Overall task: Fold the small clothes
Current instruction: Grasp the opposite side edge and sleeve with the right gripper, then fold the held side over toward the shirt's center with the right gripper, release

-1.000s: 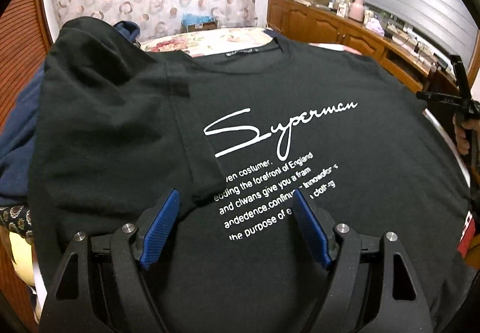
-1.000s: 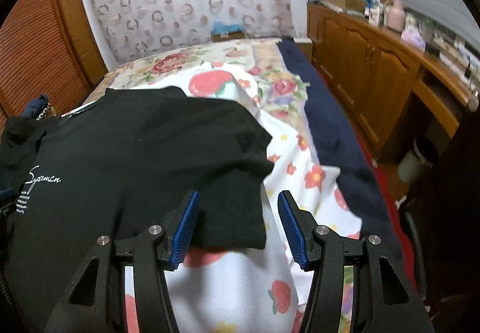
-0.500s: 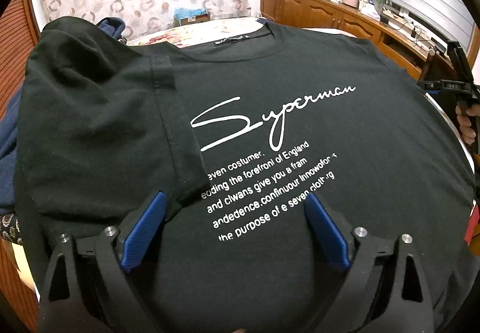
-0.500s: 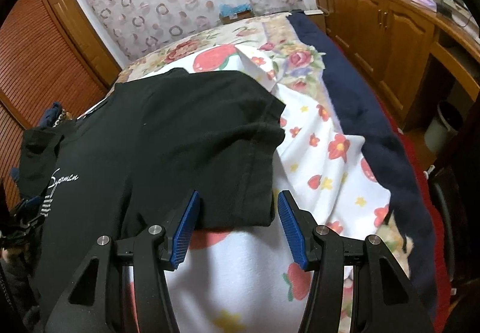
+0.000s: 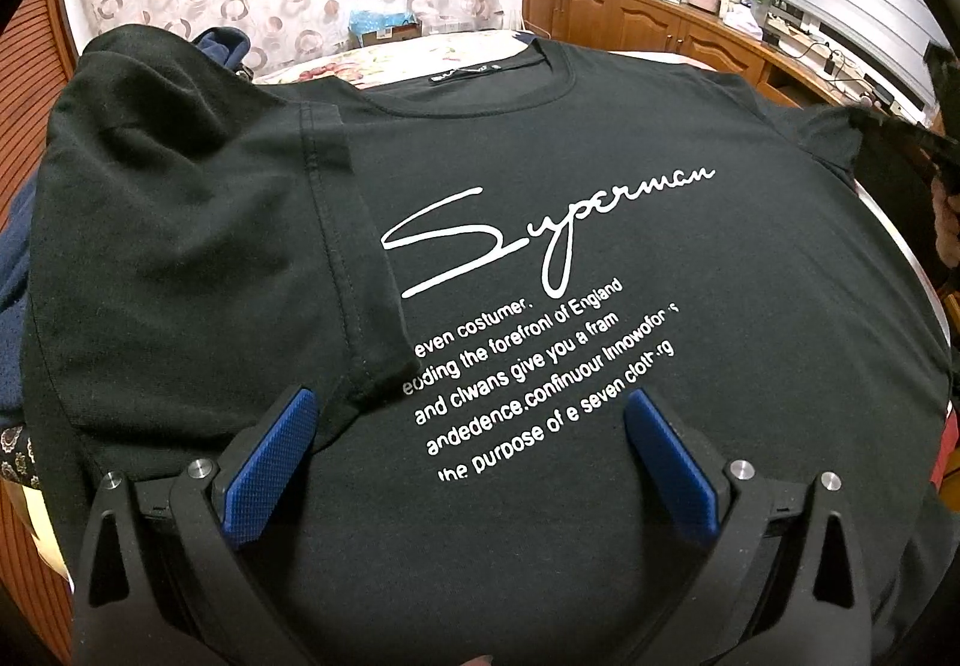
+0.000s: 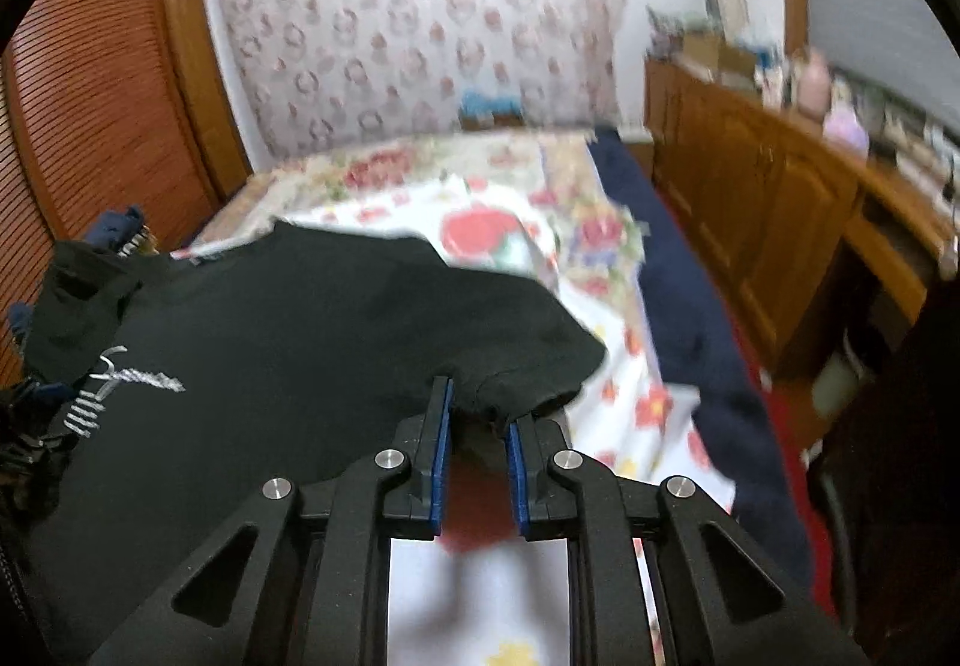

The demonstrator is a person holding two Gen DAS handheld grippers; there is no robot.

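Note:
A black T-shirt (image 5: pixel 600 258) with white "Superman" lettering lies face up on the bed. Its left sleeve (image 5: pixel 336 258) is folded in over the chest. My left gripper (image 5: pixel 468 420) is open and hovers above the shirt's lower chest, holding nothing. In the right wrist view the same shirt (image 6: pixel 300 342) fills the left half. My right gripper (image 6: pixel 477 414) is shut on the hem of the right sleeve (image 6: pixel 528 366) and lifts it slightly off the bed. The right gripper also shows at the right edge of the left wrist view (image 5: pixel 924 150).
A floral sheet (image 6: pixel 606 306) covers the bed, with a dark blue blanket (image 6: pixel 678 318) along its right side. Wooden cabinets (image 6: pixel 780 222) run along the right wall. A louvred wooden door (image 6: pixel 90 126) stands at the left. Dark blue clothing (image 5: pixel 222 48) lies beyond the shirt's left shoulder.
My right gripper has closed on the right sleeve's hem and raised it; the view is blurred by motion. My left gripper has opened wider and stays over the shirt.

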